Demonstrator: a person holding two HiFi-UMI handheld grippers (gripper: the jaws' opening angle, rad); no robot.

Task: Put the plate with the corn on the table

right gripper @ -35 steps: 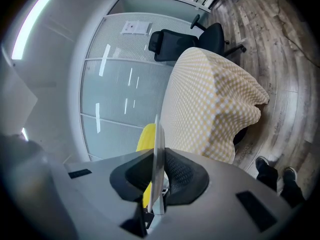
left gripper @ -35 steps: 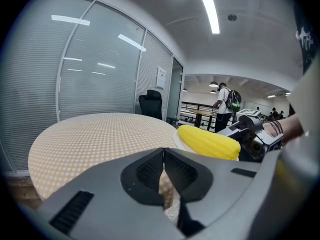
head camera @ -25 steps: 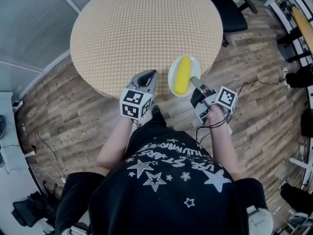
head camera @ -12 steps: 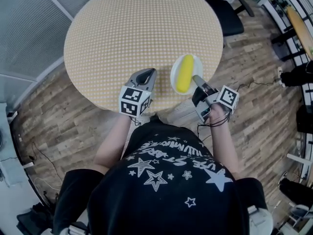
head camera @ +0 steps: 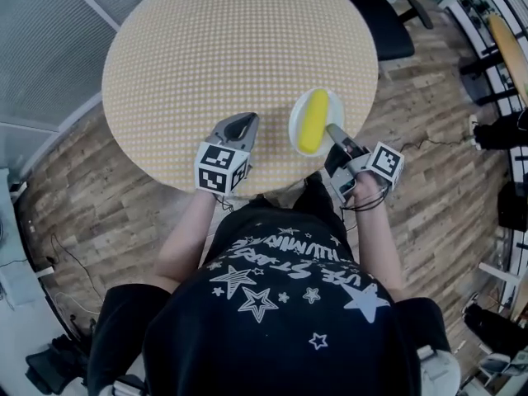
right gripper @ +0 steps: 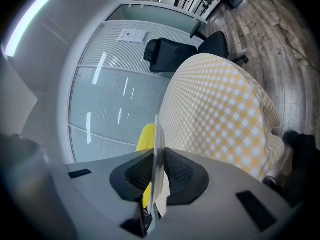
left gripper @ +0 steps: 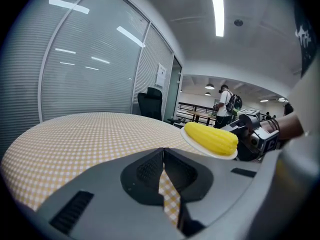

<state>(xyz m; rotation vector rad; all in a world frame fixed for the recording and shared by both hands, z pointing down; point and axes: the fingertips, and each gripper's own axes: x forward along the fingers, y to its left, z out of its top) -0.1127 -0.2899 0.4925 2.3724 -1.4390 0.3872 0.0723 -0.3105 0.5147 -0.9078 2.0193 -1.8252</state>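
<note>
The right gripper [head camera: 330, 132] was clenched on the near rim of the white plate [head camera: 295, 124], and in the right gripper view its two jaws [right gripper: 157, 184] pressed against either face of the plate's thin edge, which stood upright between them in that view. The corn [head camera: 312, 122], a single yellow cob, lay lengthwise along the middle of the plate. In the head view the plate hung at the near right edge of the round table [head camera: 223, 56], whose cloth was checked in yellow and white; whether the plate's underside touched the cloth could not be told. The left gripper [head camera: 244, 124] hovered over the table's near edge, just beside the plate on its left but apart from it. In the left gripper view its jaws [left gripper: 162, 156] were closed together with nothing between them, only a thin sliver of the checked cloth showing through below the tips, and the plate [left gripper: 196, 145] with the corn [left gripper: 211, 138] showed off to the right. A black office chair [head camera: 381, 15] stood on the wood floor [head camera: 99, 196] at the table's far side.
</note>
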